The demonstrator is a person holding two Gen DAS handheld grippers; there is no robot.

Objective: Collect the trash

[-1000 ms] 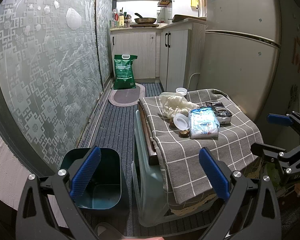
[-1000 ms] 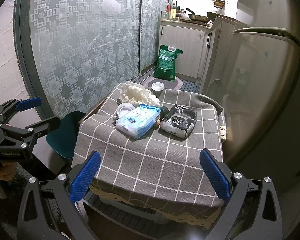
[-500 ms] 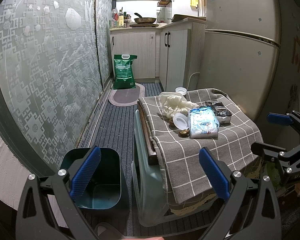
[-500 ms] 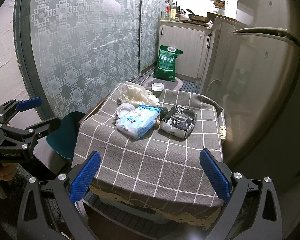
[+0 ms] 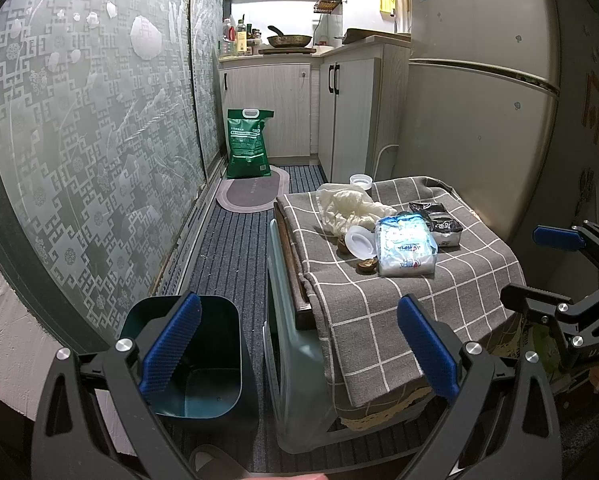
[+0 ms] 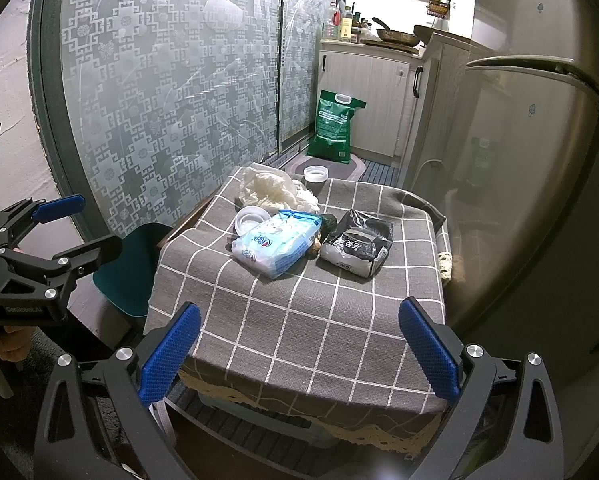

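Trash lies on a small table under a grey checked cloth (image 6: 299, 320): a blue-white tissue pack (image 6: 277, 242), a black crumpled bag (image 6: 357, 242), a white crumpled plastic bag (image 6: 271, 192), a white lid (image 6: 251, 218), a small white cup (image 6: 314, 174) and a dark fruit piece (image 6: 327, 222). The pack (image 5: 405, 246) and a brown scrap (image 5: 366, 266) show in the left wrist view. A dark teal bin (image 5: 195, 360) stands on the floor left of the table. My left gripper (image 5: 299, 352) is open, above the bin and table edge. My right gripper (image 6: 299, 356) is open, before the table's near edge.
A patterned glass sliding door (image 5: 79, 140) runs along the left. A fridge (image 5: 479, 100) stands right of the table. A green rice sack (image 5: 248, 144) and a floor mat (image 5: 253, 194) lie at the far end by kitchen cabinets (image 5: 351, 116). A slipper (image 5: 215, 460) lies near the bin.
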